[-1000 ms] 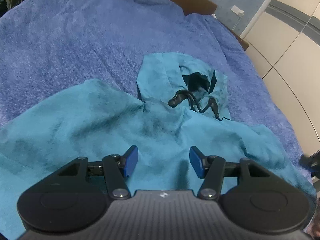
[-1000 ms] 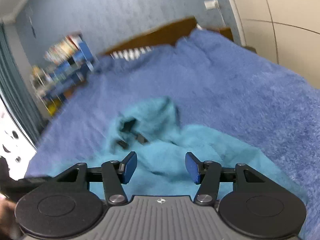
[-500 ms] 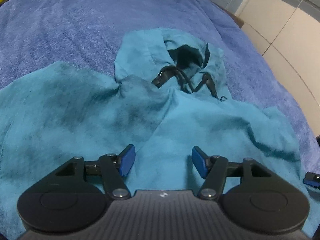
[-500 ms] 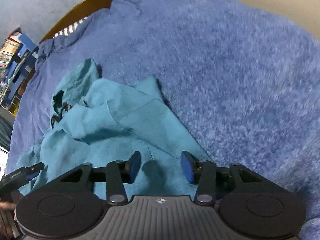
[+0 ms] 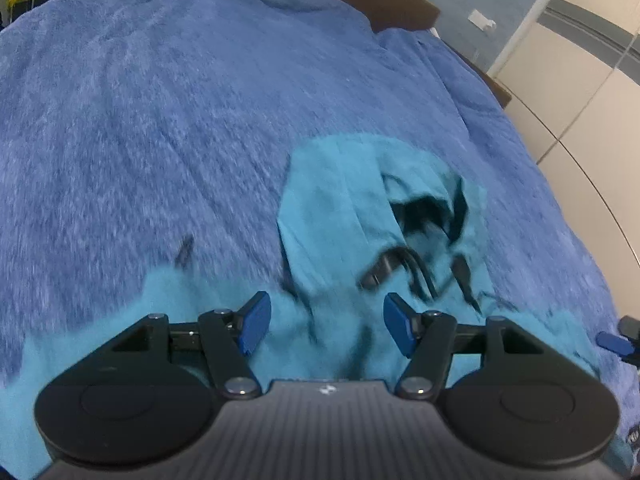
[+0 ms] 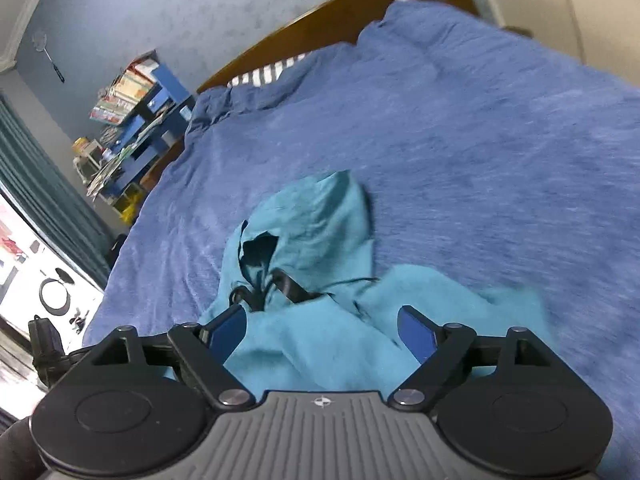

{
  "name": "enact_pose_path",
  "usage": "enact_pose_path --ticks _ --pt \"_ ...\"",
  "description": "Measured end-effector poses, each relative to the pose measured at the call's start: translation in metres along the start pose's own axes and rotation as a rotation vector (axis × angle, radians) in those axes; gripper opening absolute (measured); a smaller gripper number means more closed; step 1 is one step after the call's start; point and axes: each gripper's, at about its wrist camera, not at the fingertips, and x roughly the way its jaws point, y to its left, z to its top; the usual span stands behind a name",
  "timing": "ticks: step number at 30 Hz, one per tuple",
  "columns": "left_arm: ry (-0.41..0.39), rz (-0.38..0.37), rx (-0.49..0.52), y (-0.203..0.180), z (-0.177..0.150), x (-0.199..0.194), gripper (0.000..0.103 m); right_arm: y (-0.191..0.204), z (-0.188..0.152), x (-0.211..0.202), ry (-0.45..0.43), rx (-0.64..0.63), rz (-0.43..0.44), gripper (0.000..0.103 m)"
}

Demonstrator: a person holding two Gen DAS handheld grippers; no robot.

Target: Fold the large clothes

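A teal hoodie (image 5: 336, 208) lies rumpled on a blue bedspread (image 5: 140, 120), hood pointing to the headboard, black drawstrings (image 5: 404, 268) at its neck. My left gripper (image 5: 326, 326) is open and empty, just above the hoodie's body below the hood. In the right wrist view the hoodie (image 6: 316, 232) lies ahead, hood opening dark. My right gripper (image 6: 320, 334) is open and empty over the body fabric near the neck. The right gripper's tip shows at the left view's right edge (image 5: 614, 342).
A wooden headboard (image 6: 304, 28) and striped pillow (image 6: 272, 72) are at the far end. A blue shelf (image 6: 136, 100) with books stands left of the bed. White wardrobe doors (image 5: 580, 72) run along the right side. The bedspread (image 6: 480, 140) spreads wide around the hoodie.
Both grippers have swung back and tilted up; the hood now sits farther ahead in each view. The right gripper's jaws have opened wider. The hoodie's body looks more bunched toward me.
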Motion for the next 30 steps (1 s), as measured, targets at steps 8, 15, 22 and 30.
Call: enact_pose_path --ticks 8,15,22,30 --pt "0.016 -0.026 -0.096 0.024 0.044 0.063 0.061 -0.022 0.044 0.137 0.032 0.197 0.055 0.085" --pt "0.093 -0.048 -0.181 0.044 0.070 0.135 0.063 -0.051 0.061 0.234 0.052 0.248 0.012 0.085" --pt "0.056 -0.125 -0.191 0.048 0.095 0.174 0.066 -0.068 0.084 0.291 0.010 0.262 0.138 0.083" --pt "-0.022 -0.184 -0.137 0.032 0.109 0.179 0.000 -0.047 0.105 0.321 0.010 0.147 0.169 0.024"
